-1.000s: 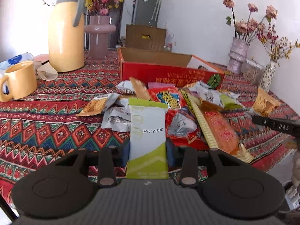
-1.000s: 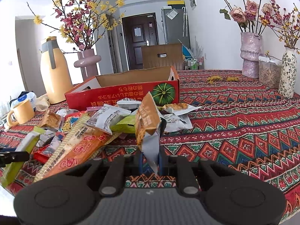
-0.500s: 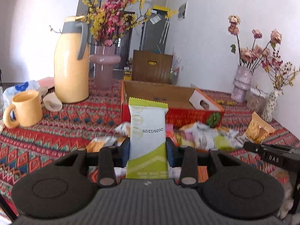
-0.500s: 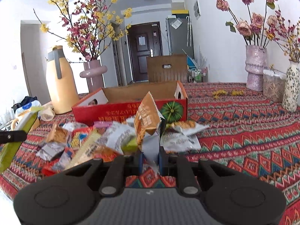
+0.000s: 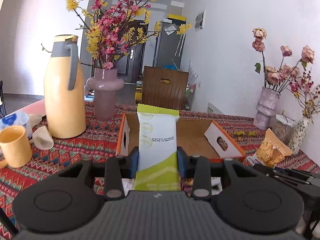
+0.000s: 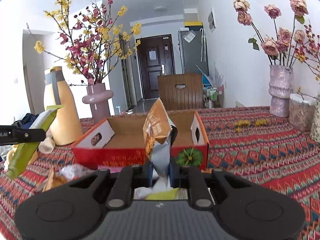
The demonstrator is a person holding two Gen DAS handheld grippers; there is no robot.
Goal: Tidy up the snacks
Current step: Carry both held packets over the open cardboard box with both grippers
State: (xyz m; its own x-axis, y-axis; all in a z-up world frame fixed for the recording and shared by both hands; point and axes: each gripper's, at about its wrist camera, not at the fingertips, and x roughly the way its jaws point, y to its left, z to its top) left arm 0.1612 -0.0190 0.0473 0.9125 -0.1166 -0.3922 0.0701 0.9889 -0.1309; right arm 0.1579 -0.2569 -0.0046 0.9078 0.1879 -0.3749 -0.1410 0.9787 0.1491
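The left gripper [image 5: 158, 165] is clamped on a white-and-green packet [image 5: 157, 144], held upright in front of the open red box [image 6: 138, 154]. The right gripper [image 6: 161, 173] pinches an orange-and-grey packet [image 6: 158, 138] by its lower end, also upright, just before the box's near wall. The box stands empty on the patterned tabletop [image 6: 260, 152]. More snacks [image 6: 66, 173] lie loose on the tabletop in front of the box, blurred. A yellow jug [image 5: 63, 98] and a pink vase [image 5: 105, 94] stand left of the box, a yellow mug [image 5: 15, 147] farther left.
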